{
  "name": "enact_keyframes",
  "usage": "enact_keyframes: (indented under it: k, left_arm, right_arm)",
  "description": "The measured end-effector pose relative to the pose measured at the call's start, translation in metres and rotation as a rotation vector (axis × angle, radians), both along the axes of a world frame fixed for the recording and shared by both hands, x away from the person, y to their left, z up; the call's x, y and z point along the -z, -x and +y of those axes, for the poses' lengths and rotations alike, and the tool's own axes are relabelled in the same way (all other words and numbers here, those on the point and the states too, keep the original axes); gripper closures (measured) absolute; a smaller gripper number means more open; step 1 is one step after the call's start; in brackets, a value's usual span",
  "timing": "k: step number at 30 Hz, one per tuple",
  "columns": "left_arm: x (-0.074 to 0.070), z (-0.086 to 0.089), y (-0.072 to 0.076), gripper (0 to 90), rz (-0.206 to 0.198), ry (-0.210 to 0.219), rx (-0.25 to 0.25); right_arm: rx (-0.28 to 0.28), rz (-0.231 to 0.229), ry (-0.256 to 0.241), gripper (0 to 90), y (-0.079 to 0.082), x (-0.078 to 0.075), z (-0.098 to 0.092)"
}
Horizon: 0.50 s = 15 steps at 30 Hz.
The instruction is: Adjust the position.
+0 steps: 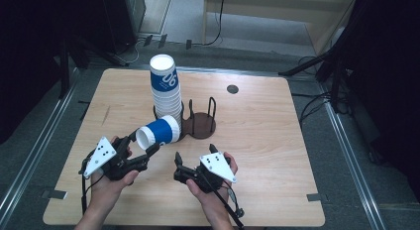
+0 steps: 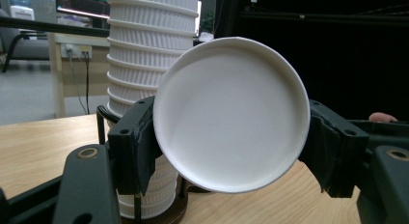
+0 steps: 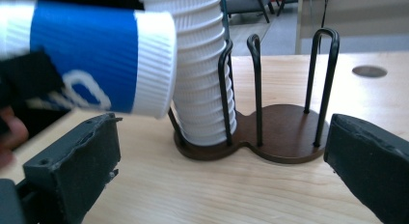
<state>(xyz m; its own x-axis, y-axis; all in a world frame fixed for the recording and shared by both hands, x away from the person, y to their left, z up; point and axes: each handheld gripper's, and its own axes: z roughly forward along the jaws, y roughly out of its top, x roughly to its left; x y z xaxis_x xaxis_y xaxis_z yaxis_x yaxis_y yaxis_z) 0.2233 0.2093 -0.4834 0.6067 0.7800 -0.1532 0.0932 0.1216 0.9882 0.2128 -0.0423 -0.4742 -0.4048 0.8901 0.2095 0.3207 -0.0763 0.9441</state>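
Observation:
A blue-and-white paper cup [image 1: 159,131] lies on its side above the table, with my left gripper [image 1: 144,143] shut on its base end. The left gripper view faces the cup's white round bottom [image 2: 231,113], clamped between both pads [image 2: 137,147]. Just behind it a tall stack of ribbed white cups [image 1: 166,91] stands in the left ring of a brown cup holder [image 1: 200,125] with black wire posts. My right gripper [image 1: 195,153] hovers open near the front of the table, aimed at the holder [image 3: 284,132]. The held cup [image 3: 96,60] hangs at the upper left of the right gripper view, close to the stack [image 3: 202,89].
The holder's right ring [image 3: 294,127] has no cups in it. A grey round grommet [image 1: 233,89] sits in the tabletop at the back right. Bare wood [image 1: 267,141] lies right of the holder. Dark stands and cables surround the table.

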Motion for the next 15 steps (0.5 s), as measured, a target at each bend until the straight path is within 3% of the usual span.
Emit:
enact_keyframes:
  k: [4,5,6,9,15]
  left_arm:
    - [0.001,0.0,0.0,29.2,-0.007,-0.002,-0.002]
    - [0.001,0.0,0.0,29.2,-0.007,-0.002,-0.002]
    - [0.001,-0.001,0.0,29.2,-0.012,0.001,-0.003]
    - [0.001,-0.001,0.0,29.2,-0.019,0.006,-0.002]
    - [0.003,-0.004,0.001,29.3,-0.027,0.01,0.004]
  right_arm:
    - [0.02,0.04,-0.093,0.0,-0.001,-0.004,0.004]
    - [0.02,0.04,-0.093,0.0,-0.001,-0.004,0.004]
    - [0.03,0.059,-0.155,0.0,-0.001,-0.007,0.005]
    - [0.037,0.089,-0.239,0.3,-0.001,-0.01,0.008]
    - [0.054,0.142,-0.371,3.3,-0.002,-0.013,0.013]
